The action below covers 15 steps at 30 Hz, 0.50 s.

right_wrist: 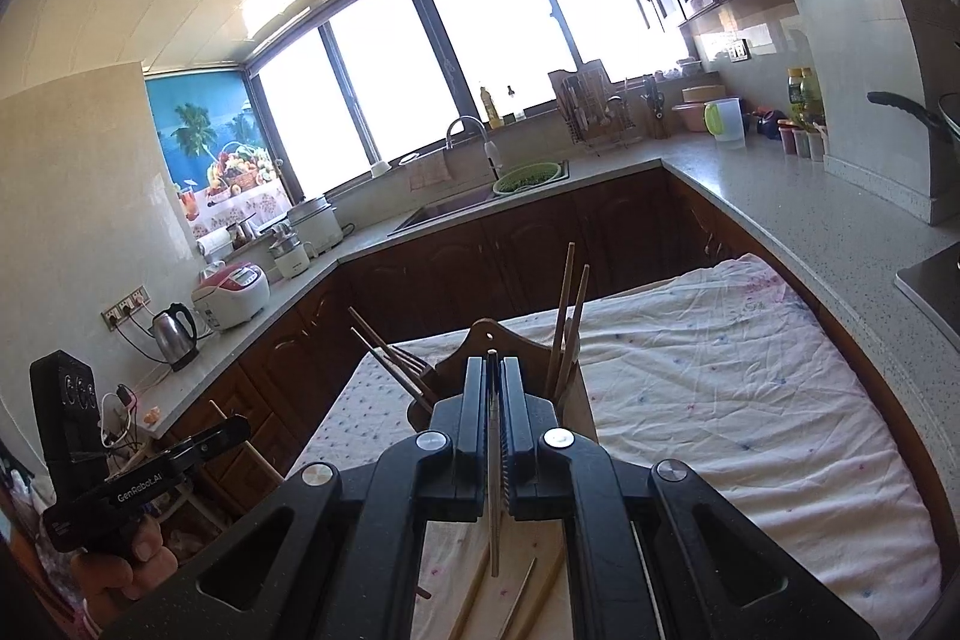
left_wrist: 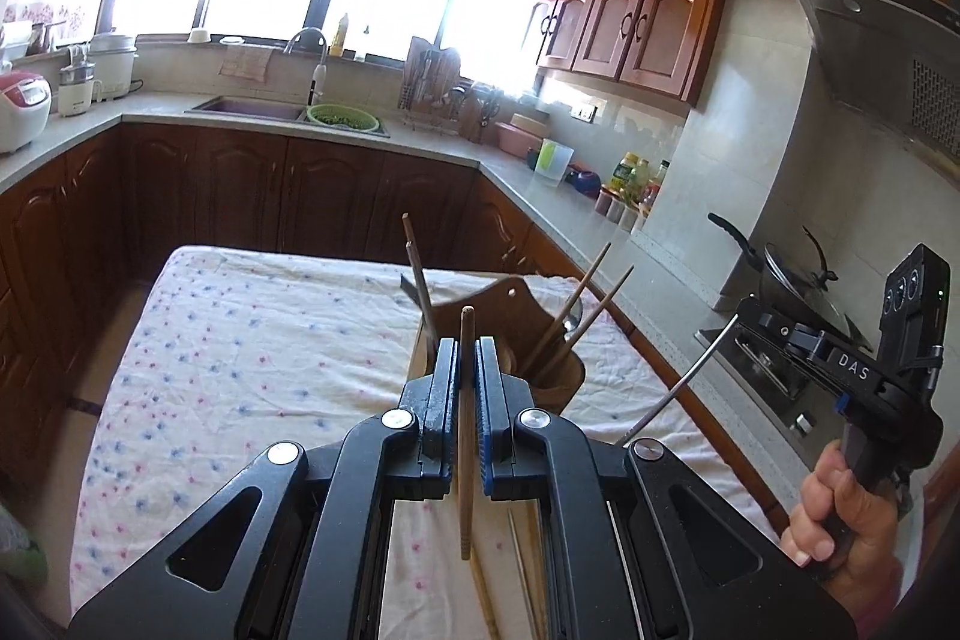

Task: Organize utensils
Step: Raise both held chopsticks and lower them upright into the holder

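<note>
Chopsticks: wooden chopstick [left_wrist: 465,418] in left jaws, metal chopstick [right_wrist: 494,496] in right.

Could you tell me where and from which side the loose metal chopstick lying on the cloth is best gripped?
Both grippers are full now. Afterwards, grip the metal chopstick near mid-length, from above, jaws across it. It lies flat on the floral cloth beside a wooden chopstick, so only its top and sides are reachable; a centred grip should keep it from tipping.
</note>
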Available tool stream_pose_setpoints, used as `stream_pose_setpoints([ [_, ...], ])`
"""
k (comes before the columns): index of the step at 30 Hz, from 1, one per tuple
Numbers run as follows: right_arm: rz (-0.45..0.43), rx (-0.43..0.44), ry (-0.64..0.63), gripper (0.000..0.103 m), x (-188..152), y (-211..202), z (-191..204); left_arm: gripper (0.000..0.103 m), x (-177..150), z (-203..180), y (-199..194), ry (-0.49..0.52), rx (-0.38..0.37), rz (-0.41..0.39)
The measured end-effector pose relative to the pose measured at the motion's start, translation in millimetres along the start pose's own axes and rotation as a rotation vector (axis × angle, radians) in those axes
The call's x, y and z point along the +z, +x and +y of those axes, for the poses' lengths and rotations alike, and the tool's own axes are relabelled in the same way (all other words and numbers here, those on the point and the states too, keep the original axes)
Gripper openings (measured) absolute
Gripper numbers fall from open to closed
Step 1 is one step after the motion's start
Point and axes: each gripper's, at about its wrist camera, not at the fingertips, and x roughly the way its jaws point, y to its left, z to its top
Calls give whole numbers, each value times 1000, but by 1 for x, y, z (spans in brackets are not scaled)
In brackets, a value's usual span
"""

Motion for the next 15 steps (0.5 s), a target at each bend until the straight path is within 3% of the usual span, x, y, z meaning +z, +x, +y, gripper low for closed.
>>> stream_pose_setpoints([
  [9, -132, -30, -4, 4, 54, 7, -6, 4, 60, -10, 15, 22, 11, -143],
  [15, -188, -60, 6, 4, 79, 27, -12, 5, 80, -5, 43, -11, 47, -195],
])
